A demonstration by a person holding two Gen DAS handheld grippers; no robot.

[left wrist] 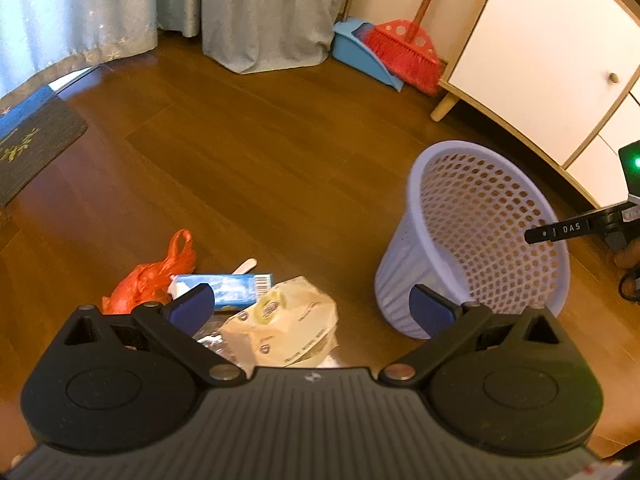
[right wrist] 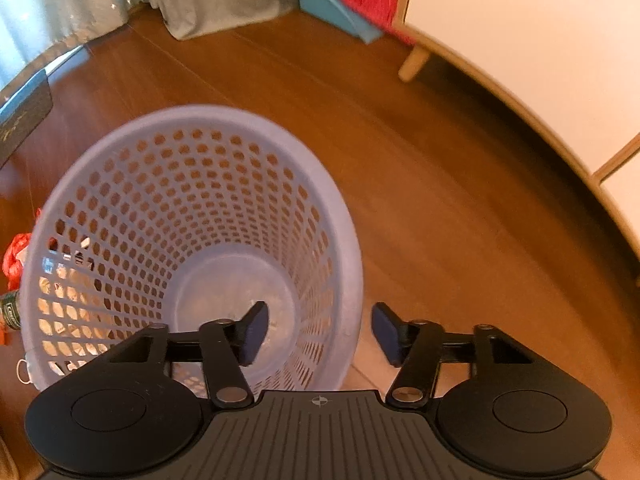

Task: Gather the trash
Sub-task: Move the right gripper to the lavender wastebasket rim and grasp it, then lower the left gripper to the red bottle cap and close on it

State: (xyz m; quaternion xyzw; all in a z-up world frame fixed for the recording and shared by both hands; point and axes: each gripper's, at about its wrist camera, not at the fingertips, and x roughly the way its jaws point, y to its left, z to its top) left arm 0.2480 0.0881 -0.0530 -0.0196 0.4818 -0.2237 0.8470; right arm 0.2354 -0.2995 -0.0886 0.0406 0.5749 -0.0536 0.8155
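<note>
Left wrist view only: blue wrapper [left wrist: 230,286] lying left–right on the floor [left wrist: 248,168], between red bag [left wrist: 150,276] and tan bag [left wrist: 280,316]. Lavender basket [right wrist: 192,236], tilted, mouth towards the right tongs [right wrist: 318,332]. Left tongs [left wrist: 310,306] and right tongs spread, empty.

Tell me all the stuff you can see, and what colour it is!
basket: 1, lilac, on the floor, nothing in it
red bag: 1, on the floor, left of the pile
blue packet: 1, blue and white, beside the red bag
stick: 1, pale, behind the packet
tan bag: 1, crumpled, front of the pile
broom: 1, red, against the wall
dustpan: 1, blue, by the broom
cabinet: 1, white
curtains: grey
mat: 1, dark
left gripper: open
right gripper: open, over the basket rim
</note>
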